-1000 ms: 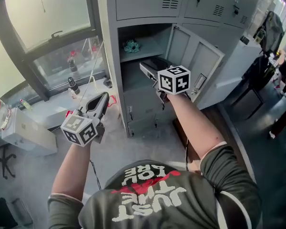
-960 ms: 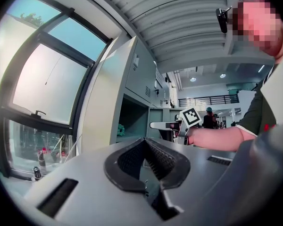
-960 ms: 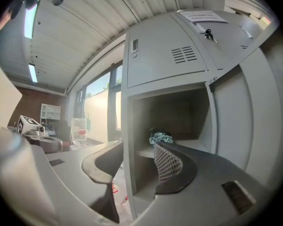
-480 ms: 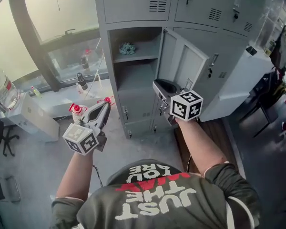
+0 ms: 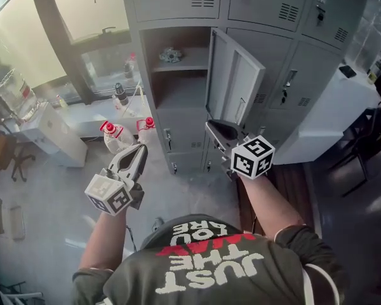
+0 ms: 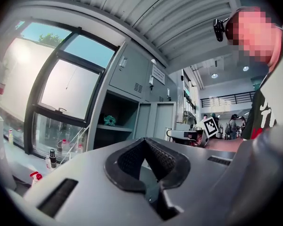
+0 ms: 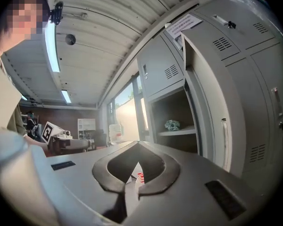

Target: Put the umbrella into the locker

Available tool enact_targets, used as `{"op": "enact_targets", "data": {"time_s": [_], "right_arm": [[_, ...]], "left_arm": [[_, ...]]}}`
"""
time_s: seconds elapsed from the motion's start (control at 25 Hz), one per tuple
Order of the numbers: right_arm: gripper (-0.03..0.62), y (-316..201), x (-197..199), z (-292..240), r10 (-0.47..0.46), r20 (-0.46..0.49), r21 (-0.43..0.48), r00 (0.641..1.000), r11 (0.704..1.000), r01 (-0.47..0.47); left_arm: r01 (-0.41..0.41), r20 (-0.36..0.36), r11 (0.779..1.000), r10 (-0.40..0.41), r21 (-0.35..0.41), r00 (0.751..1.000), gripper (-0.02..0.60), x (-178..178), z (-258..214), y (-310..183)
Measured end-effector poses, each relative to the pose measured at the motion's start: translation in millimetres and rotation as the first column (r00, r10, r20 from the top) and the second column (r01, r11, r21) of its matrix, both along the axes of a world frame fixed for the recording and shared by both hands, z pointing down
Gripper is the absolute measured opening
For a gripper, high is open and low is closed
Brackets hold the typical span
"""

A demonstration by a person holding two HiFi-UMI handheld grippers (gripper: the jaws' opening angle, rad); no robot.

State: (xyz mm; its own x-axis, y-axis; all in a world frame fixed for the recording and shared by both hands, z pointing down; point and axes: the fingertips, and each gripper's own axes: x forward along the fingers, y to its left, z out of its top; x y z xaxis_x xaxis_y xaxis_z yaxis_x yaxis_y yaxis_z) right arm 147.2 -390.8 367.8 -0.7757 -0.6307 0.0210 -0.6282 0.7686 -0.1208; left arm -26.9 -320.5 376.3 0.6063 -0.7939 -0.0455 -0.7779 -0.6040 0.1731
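The left gripper (image 5: 140,147) hangs shut and empty, well short of the open locker (image 5: 147,75). Only a teal bundle (image 5: 170,54) sits on its shelf, and no umbrella shows in any view. The right gripper (image 5: 211,127), beside the door (image 5: 236,75), has just been closing on nothing. Stowing looks either finished or unstarted, so the next move is to locate the umbrella. Only the gripper views show the pads meeting.

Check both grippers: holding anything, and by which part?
Nothing is held. The left gripper has its jaws together and empty; the right gripper has just closed its jaws with nothing between them.
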Motion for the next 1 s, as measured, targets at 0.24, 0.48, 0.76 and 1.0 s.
{"op": "enact_targets", "data": {"time_s": [0.24,0.48,0.76,1.0], "right_arm": [[0.032,22.5,-12.8,5.1,-0.024,0.005,0.012,1.0,1.0,0.024],[0.031,33.1,-33.7,1.1,-0.003,0.031,0.016,1.0,1.0,0.003],[0.031,33.9,-52.0,8.1,0.022,-0.018,0.018,1.0,1.0,-0.021],[0.031,31.3,-56.6,-0.5,0.02,-0.033,0.044,0.999,0.999,-0.018]], "left_arm": [[-0.006,0.023,0.999,0.005,0.034,1.0,0.008,-7.1,-6.1,13.1],[-0.05,0.012,0.998,0.049,0.041,0.999,0.008,-35.1,-5.6,15.9],[-0.075,-0.003,0.996,0.075,0.051,0.997,0.008,-58.8,-5.0,10.6],[-0.091,-0.01,0.995,0.092,0.043,0.996,0.008,-55.1,-3.2,4.7]]}}
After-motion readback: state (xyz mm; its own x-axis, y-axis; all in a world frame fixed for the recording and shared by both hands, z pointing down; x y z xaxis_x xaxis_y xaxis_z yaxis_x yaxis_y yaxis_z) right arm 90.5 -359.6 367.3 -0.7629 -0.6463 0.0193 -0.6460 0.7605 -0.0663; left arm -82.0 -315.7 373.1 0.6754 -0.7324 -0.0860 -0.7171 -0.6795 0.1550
